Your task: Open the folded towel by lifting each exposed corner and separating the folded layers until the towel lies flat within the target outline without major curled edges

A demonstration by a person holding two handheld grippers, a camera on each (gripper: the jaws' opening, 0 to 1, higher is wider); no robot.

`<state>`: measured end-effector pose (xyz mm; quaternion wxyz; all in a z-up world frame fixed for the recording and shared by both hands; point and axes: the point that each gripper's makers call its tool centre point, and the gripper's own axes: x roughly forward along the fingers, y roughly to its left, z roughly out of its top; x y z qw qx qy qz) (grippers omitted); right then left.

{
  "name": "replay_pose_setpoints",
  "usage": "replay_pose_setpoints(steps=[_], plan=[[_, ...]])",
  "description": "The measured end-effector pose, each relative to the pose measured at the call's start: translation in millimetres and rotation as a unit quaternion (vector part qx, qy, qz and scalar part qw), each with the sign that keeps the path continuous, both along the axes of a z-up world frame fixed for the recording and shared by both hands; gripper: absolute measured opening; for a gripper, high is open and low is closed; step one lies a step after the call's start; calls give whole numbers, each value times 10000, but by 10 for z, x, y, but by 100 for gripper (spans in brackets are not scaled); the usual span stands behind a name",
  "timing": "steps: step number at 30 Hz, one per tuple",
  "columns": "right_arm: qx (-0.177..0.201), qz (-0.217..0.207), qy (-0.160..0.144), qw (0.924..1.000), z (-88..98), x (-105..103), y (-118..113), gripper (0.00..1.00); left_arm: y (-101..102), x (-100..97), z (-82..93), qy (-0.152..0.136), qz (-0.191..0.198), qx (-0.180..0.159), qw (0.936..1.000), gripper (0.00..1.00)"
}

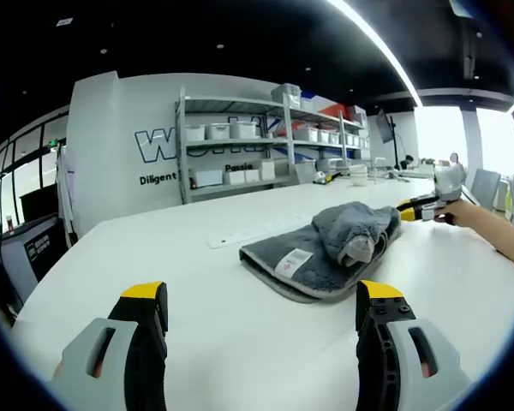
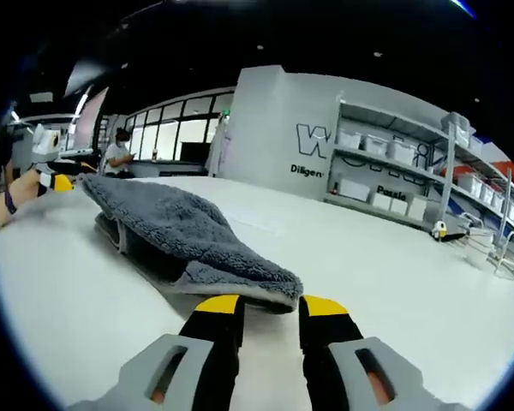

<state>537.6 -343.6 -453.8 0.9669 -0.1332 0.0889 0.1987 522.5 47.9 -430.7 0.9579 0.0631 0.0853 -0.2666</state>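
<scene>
Left gripper view
Left gripper [image 1: 261, 304]: hovering at lower centre, jaws spread wide, gripping nothing.
Towel [image 1: 325, 248]: lying folded right of centre on the white table [image 1: 197, 282], one layer bunching up.
Open room: bare tabletop stretching left and in front.
Right gripper [image 1: 424, 205]: reaching to the towel's far right edge.
Background: shelving [image 1: 265, 141] standing upper centre.

Right gripper view
Right gripper [image 2: 270, 306]: jaws standing narrowly apart at the towel's [image 2: 184, 235] near edge; whether they are pinching it, cannot tell.
Left gripper [image 2: 56, 180]: sitting far left.
</scene>
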Motion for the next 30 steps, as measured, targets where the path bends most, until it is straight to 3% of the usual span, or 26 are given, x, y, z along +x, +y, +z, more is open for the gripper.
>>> replay_pose_setpoints(steps=[3, 5, 8, 12, 18, 20, 24, 30], plan=[[-673, -39, -20, 9977, 29, -61, -65, 24, -1, 2, 1, 2, -5, -4, 10000, 90], [-752, 50, 44, 9971, 18, -103, -47, 28, -2, 3, 0, -1, -6, 3, 10000, 90], [-478, 242, 126, 9985, 45, -156, 7, 32, -4, 7, -3, 3, -12, 11, 10000, 90], [166, 679, 116, 9975, 139, -222, 196, 36, -3, 12, -7, 10, -17, 8, 10000, 90], [138, 840, 139, 9963, 157, -254, 335, 65, -4, 10, -9, 17, -26, -1, 10000, 90], [303, 1566, 35, 9872, 248, -379, 678, 73, -8, 5, -4, 16, -41, -27, 10000, 90], [174, 2122, 57, 9771, 240, -533, 921, 77, -12, 4, -8, 34, -58, -64, 10000, 90], [99, 2434, 92, 9698, 205, -623, 1068, 83, -31, -9, -15, 46, -110, -79, 9999, 90]])
